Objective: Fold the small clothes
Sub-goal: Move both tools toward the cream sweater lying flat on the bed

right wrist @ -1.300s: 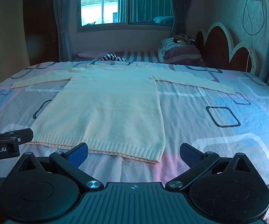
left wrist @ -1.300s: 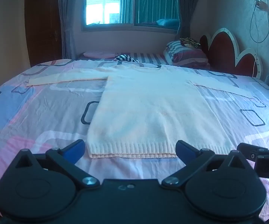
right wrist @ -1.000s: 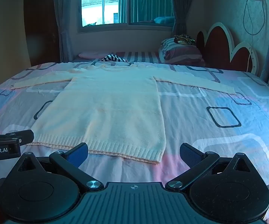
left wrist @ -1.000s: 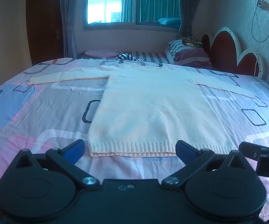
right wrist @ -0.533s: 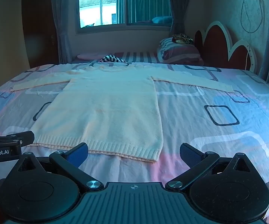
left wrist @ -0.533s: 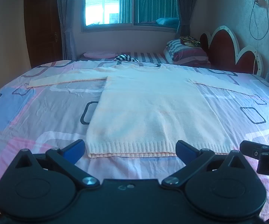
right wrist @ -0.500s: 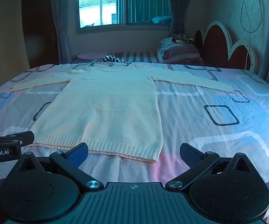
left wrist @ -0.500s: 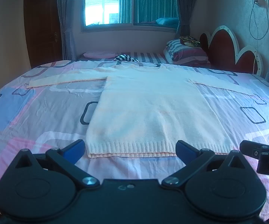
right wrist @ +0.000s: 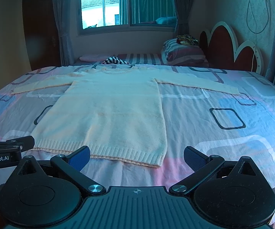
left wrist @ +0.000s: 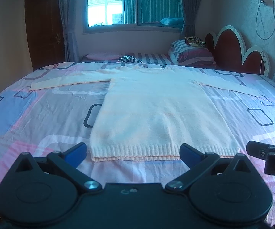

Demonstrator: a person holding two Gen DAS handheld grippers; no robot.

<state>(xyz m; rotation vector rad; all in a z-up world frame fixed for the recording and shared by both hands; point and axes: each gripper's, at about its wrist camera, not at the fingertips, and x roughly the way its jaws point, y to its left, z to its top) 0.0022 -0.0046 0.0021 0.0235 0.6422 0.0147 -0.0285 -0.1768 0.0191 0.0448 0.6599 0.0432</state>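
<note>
Hovering wide-open over the hem, ready to fold.
Left gripper (left wrist: 131,152) and right gripper (right wrist: 136,155), both empty, face the flat-spread sweater (left wrist: 156,110), collar at 12 o'clock.

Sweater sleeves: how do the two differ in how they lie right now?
In the left wrist view the left sleeve runs nearly level toward the bed's left edge, while the right sleeve slants down toward the near right. Both lie flat, fully spread, unfolded, on the patterned bedsheet.
</note>
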